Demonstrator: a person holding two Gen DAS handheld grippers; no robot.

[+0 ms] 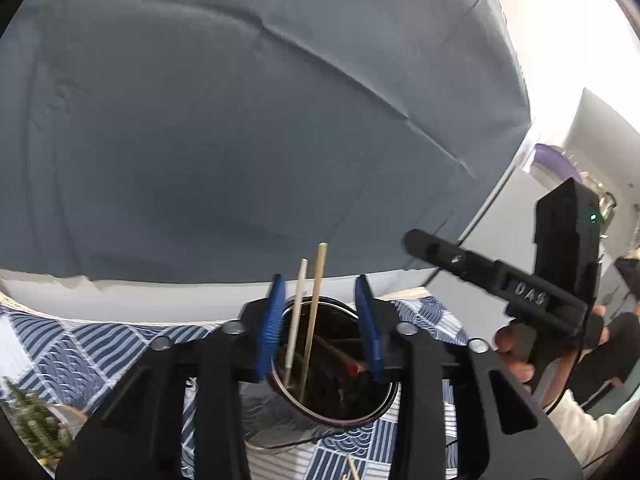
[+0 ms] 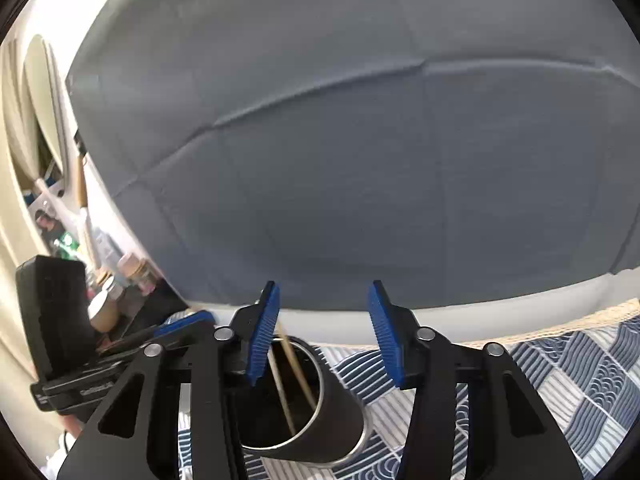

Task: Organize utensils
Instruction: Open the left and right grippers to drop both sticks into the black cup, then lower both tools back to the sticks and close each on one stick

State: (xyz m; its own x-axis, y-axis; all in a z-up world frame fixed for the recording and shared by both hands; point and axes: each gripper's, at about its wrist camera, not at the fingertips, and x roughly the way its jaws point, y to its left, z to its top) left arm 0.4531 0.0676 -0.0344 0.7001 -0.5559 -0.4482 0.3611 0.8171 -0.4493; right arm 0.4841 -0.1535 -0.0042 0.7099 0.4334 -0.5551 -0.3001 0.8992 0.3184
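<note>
A dark cylindrical cup (image 1: 360,422) stands on the patterned cloth, and two pale chopsticks (image 1: 318,280) stand upright in it. My left gripper (image 1: 322,328) hovers right over the cup's mouth. It is open, with the chopsticks in the gap between its blue pads (image 1: 276,328), closer to the left pad and not pressed. A dark utensil with a red tip (image 1: 352,370) lies inside the cup. In the right wrist view the cup (image 2: 336,420) sits below and left of my right gripper (image 2: 324,336), which is open and empty. The chopsticks (image 2: 298,376) show beside its left pad.
A blue and white wave-patterned cloth (image 2: 560,368) covers the table. A large grey-blue cushion (image 1: 240,120) fills the background. A small green plant (image 1: 28,420) stands at near left, and jars (image 2: 108,304) crowd the far left. A loose chopstick end (image 1: 352,468) lies in front of the cup.
</note>
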